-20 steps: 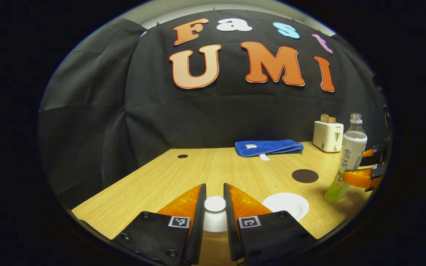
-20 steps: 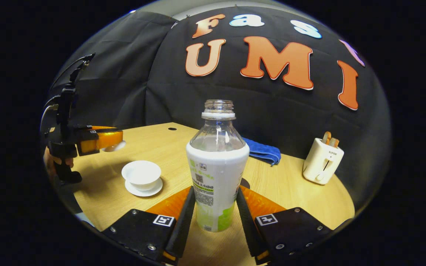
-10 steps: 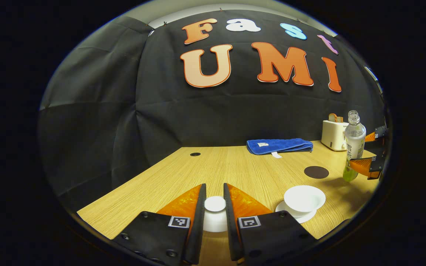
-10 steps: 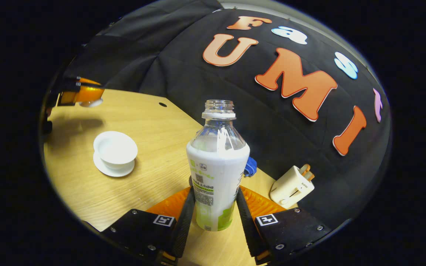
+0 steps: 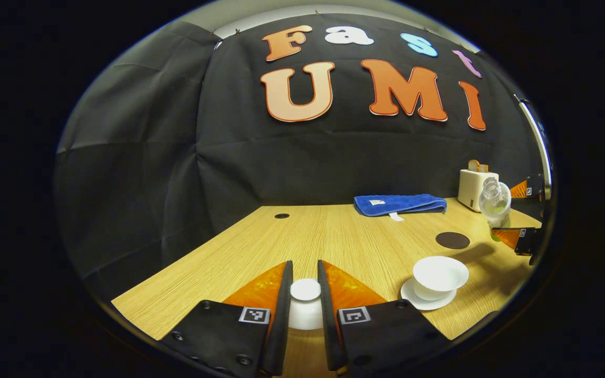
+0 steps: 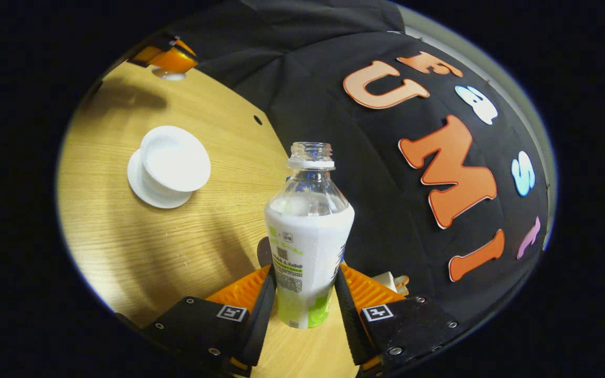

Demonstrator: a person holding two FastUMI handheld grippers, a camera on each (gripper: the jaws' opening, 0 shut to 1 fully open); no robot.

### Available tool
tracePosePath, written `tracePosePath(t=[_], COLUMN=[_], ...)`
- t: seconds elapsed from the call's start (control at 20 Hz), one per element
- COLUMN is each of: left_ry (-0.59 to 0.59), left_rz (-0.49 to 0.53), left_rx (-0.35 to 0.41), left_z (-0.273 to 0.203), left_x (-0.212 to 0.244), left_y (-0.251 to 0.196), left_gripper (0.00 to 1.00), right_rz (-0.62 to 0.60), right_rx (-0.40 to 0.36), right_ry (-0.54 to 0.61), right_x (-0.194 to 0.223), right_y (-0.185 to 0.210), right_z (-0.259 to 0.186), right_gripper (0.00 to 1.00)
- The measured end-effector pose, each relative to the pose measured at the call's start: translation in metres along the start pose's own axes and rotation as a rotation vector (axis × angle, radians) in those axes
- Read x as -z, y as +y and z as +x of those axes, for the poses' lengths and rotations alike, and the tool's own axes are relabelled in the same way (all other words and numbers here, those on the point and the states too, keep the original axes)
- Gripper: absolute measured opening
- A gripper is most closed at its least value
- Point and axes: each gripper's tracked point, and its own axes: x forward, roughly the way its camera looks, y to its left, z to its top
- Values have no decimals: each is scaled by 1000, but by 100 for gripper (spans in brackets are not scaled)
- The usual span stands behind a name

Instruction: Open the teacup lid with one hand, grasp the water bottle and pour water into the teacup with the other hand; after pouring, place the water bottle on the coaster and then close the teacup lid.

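Left gripper view: left claw [image 5: 305, 294] pinching the white teacup lid [image 5: 305, 290] by its knob, fingers pressed on either side, held above the wooden bench [image 5: 334, 241]. Uncovered white teacup [image 5: 440, 273] standing on its saucer [image 5: 428, 302], right of the claw. Dark round coaster [image 5: 452, 240] lying bare on the bench beyond the cup. Folded blue towel [image 5: 399, 203] and cream toaster [image 5: 475, 184] against the back wall. Water bottle [image 5: 493, 202] at far right, tipped, mouth up and leftward, carried clear of the bench.

Right gripper view: right claw [image 6: 302, 299] clamped on the lower body of the water bottle [image 6: 309, 236], both fingers against its label; cap off, neck open. Bench [image 6: 139, 247] strongly tilted in this view. Teacup [image 6: 175, 165] on saucer [image 6: 147, 186] at upper left, apart from the bottle mouth. Left claw [image 6: 168, 65] with lid [image 6: 170, 76] at the top edge.
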Motion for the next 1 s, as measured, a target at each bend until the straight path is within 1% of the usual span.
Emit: tracePosePath(t=[0.05, 0.1, 0.15, 0.2, 0.25, 0.4, 0.45, 0.5, 0.6, 0.65, 0.75, 0.85, 0.9, 0.95, 1.0], left_ry=[-7, -14, -18, -19, -19, -21, -22, -23, -25, -28, -32, -34, -35, -34, -32], left_rz=[4, 8, 8, 6, 2, -2, -3, -1, 7, 11, 18, 25, 25, 25, 23], left_rx=[-1, -2, -3, -3, -4, -18, -21, -25, -35, -39, -39, -40, -39, -39, -37], left_z=[-2, -3, -4, -5, -5, -11, -13, -15, -19, -19, -23, -24, -26, -26, -27], left_x=[-4, -6, -8, -9, -8, -7, -6, -7, -7, -8, -9, -9, -9, -9, -9], left_y=[2, 4, 5, 7, 9, 17, 19, 21, 27, 30, 33, 35, 35, 36, 37], left_gripper=[34, 31, 31, 31, 31, 31, 34, 31, 31, 34, 33, 34, 34, 31, 34], right_rz=[-43, -92, -141, -186, -225, -295, -319, -347, -407, -434, -467, -500, -520, -539, -557], right_rx=[1, 8, 19, 30, 39, 37, 39, 47, 76, 83, 79, 96, 108, 123, 135], right_ry=[-7, -14, -23, -36, -58, -70, -71, -74, -88, -86, -77, -77, -81, -85, -90], right_x=[-4, -7, -10, -15, -20, -24, -25, -26, -29, -27, -23, -23, -25, -27, -29], right_y=[0, -2, -5, -6, -6, -2, -2, -2, -3, -3, -1, -4, -6, -10, -12], right_z=[0, -1, -1, -3, -6, -5, -3, -2, 2, 5, 9, 10, 10, 9, 9], right_gripper=[65, 65, 68, 65, 65, 65, 65, 65, 65, 65, 65, 65, 62, 65, 65])
